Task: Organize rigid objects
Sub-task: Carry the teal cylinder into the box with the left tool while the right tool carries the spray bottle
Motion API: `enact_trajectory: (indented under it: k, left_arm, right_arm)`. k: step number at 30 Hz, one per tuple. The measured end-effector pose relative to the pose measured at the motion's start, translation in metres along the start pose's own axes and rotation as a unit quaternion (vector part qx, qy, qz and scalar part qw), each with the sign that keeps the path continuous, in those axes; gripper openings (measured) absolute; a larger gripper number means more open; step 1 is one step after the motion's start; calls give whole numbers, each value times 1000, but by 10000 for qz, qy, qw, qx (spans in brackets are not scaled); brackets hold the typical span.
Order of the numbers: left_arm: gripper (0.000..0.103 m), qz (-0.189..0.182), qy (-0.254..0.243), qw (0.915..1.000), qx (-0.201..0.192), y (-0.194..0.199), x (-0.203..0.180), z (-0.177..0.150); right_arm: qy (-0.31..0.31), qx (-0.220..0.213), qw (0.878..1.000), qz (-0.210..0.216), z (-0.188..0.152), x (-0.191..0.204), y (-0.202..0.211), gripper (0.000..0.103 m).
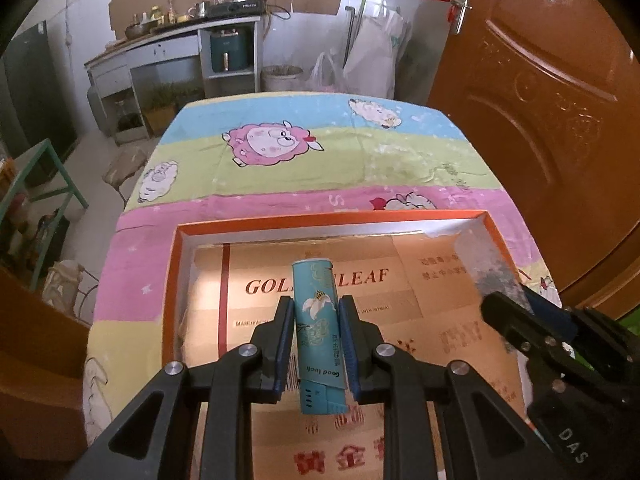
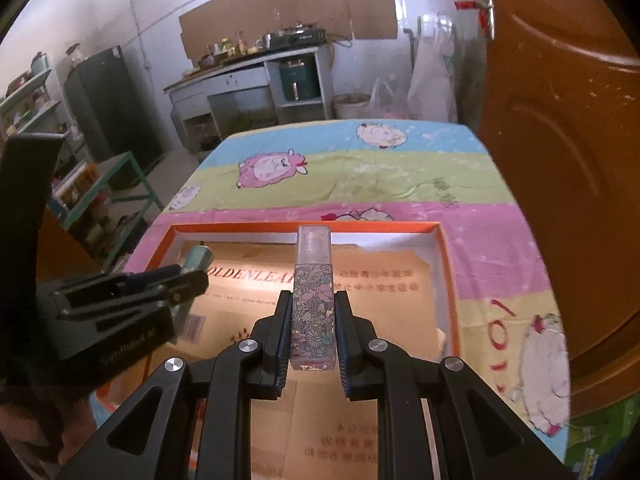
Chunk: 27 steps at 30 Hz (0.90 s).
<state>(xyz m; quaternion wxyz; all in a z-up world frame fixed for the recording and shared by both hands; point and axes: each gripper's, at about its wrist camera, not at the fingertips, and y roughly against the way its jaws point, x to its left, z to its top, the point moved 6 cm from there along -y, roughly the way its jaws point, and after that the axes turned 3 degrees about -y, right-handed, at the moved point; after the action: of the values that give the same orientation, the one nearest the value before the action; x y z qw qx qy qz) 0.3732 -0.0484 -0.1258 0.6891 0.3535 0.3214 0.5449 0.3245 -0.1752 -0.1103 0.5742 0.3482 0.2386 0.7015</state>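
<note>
Now both tongs hang over the orange tray [image 1: 172, 280] by the table's near edge: left tongs [image 1: 316, 320] clamped on the teal lighter [image 1: 318, 336], right tongs [image 2: 312, 316] pinching what looks like a floral spray bottle [image 2: 313, 312]. Best lowered flat, well apart, before releasing.

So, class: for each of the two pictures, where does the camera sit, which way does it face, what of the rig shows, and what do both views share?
Left wrist view: sits on the left gripper, looks forward and down into the orange-rimmed box; its fingers clamp a teal lighter, right gripper at the right edge.
Right wrist view: sits on the right gripper, same heading; its fingers clamp a floral spray bottle, left gripper at left.
Shared: box, sheep-print tablecloth, brown door, kitchen counter.
</note>
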Motion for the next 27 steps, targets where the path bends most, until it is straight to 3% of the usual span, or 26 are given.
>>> enact_trajectory:
  k: [8,27]
  left_arm:
    - [23,20,-60,9999,153,-26,2,8]
    - [23,-2,-156,9993,333,-58,8,12]
  right_arm:
    - [-148,243,9996,-75,8,-5,-41,20]
    - [-112,587,9976,-352,2,-15,-73,20]
